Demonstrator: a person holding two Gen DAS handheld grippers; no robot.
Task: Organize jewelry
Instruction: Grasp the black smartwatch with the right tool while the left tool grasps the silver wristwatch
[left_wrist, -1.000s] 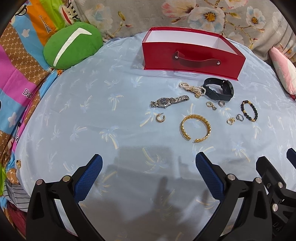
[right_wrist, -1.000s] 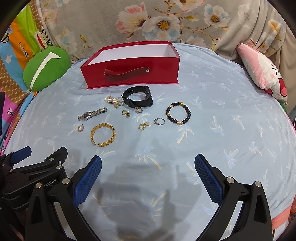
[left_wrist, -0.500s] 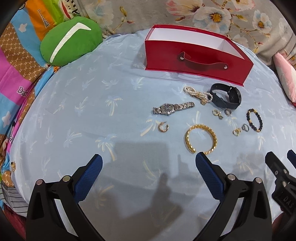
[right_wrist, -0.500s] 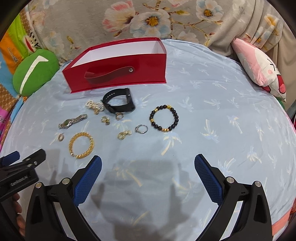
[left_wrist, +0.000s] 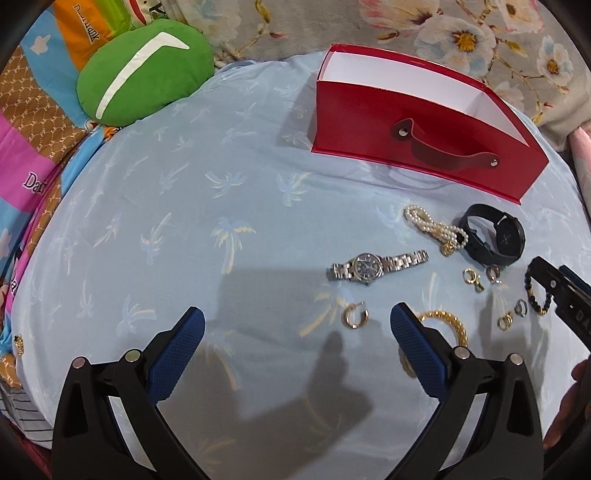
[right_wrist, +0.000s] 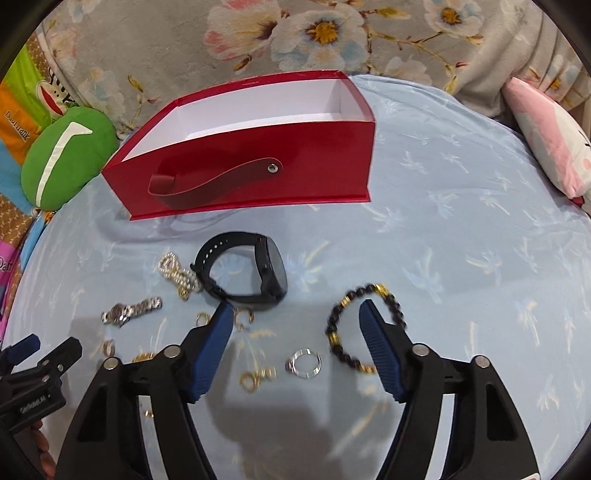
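Jewelry sorting barely begun

Red box (right_wrist: 258, 147) looks empty; every piece lies loose. Right gripper (right_wrist: 295, 332) is closing, empty, bead bracelet (right_wrist: 354, 332) by its right jaw; left gripper (left_wrist: 295, 343) gapes empty.

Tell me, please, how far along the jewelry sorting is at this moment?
Done: nothing; the red box shows only its white inside. In hand: the right gripper is closing, its right finger over the black-and-gold bead bracelet, nothing gripped. The left gripper is open. Left: silver watch, pearl strand, black smartwatch, gold chain bangle and small rings.
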